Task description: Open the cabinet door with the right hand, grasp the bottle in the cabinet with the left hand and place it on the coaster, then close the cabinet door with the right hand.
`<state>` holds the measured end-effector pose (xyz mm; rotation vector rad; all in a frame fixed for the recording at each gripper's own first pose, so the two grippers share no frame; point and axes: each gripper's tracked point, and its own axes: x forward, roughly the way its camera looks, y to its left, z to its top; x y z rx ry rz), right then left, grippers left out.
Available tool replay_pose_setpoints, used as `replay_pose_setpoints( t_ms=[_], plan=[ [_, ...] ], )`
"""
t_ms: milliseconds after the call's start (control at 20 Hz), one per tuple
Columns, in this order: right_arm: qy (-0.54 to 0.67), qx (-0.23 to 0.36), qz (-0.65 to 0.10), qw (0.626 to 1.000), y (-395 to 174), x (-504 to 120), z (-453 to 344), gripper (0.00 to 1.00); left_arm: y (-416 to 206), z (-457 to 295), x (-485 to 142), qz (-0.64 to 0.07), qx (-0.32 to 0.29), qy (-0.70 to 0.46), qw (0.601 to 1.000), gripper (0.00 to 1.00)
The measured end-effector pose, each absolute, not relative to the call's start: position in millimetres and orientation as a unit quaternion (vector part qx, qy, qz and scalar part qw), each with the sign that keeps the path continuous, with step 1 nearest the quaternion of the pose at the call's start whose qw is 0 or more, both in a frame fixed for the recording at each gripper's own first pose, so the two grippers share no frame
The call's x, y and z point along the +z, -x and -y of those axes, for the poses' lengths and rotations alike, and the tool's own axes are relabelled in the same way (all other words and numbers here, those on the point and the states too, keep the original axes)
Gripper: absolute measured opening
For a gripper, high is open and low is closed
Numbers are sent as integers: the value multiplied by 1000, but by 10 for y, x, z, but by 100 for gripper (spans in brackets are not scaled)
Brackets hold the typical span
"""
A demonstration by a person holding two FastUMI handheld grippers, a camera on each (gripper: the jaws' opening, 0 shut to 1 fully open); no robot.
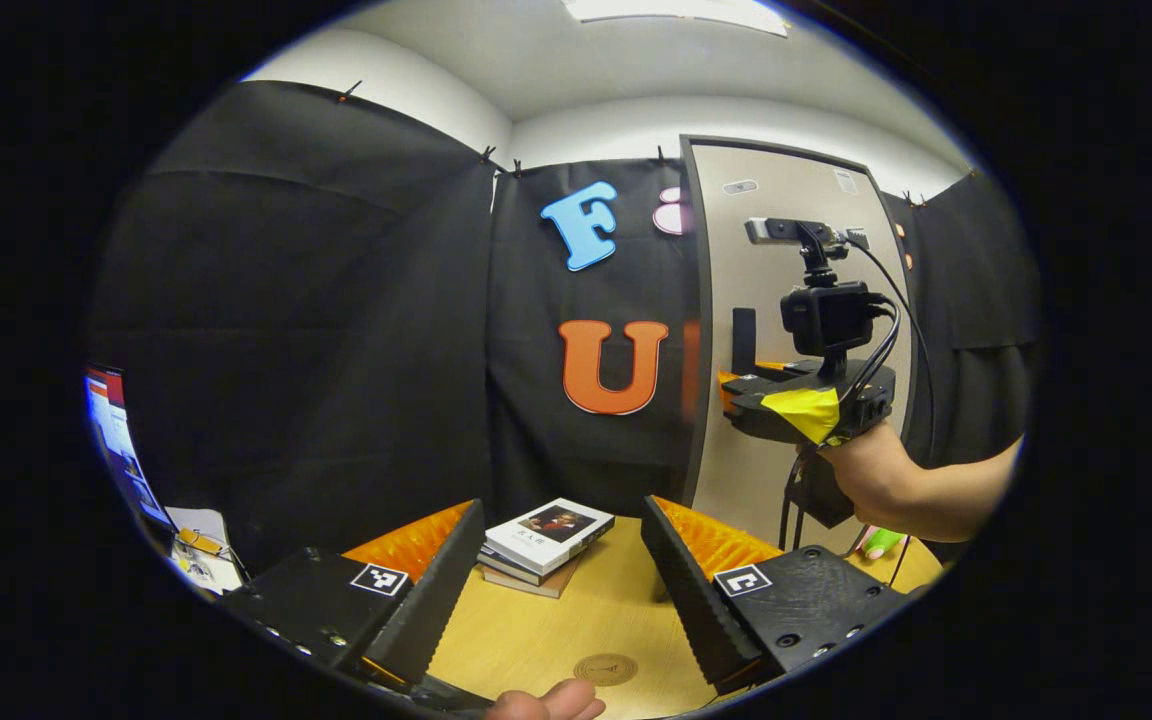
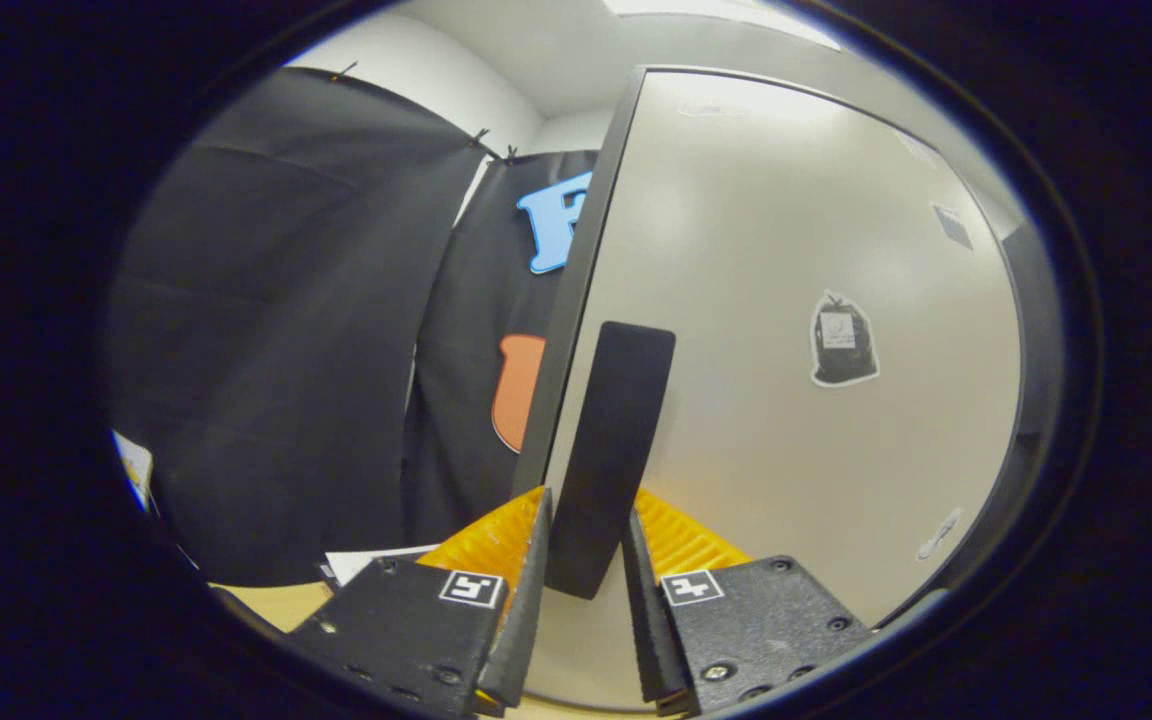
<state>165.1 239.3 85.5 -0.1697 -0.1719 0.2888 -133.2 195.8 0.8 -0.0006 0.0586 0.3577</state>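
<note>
Now the right gripper (image 2: 584, 590) straddles the flat black handle (image 2: 611, 455) on the beige cabinet door (image 2: 786, 300), fingers apparently not yet clamped; next, squeeze and pull. Left gripper (image 1: 561, 590) waits, spread wide.

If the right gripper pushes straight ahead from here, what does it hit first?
The right gripper already has the dark door handle between its fingers, so going straight on it would likely press the handle deeper in and then meet the pale cabinet door right behind it. How near the door panel is cannot be judged exactly.
</note>
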Motion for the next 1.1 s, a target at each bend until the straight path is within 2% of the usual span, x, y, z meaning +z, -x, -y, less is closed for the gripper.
replay_pose_setpoints(
  t_ms=[200, 400, 650, 1100],
  plan=[
    [87, 154, 74, 982, -1653, 835, -2382, 33, 1364, -2058, -103, -43, 178, 17, 983, 95],
    [83, 174, 51, 980, -1614, 821, -2388, 28, 1349, -2043, -173, -47, 165, 37, 984, 95],
    [90, 185, 41, 978, -1457, 811, -2382, 27, 1297, -1906, -209, -48, 130, 48, 989, 95],
    [70, 224, 37, 971, -782, 797, -2191, 27, 1263, -1563, -303, -58, 70, 72, 993, 95]
  ],
)
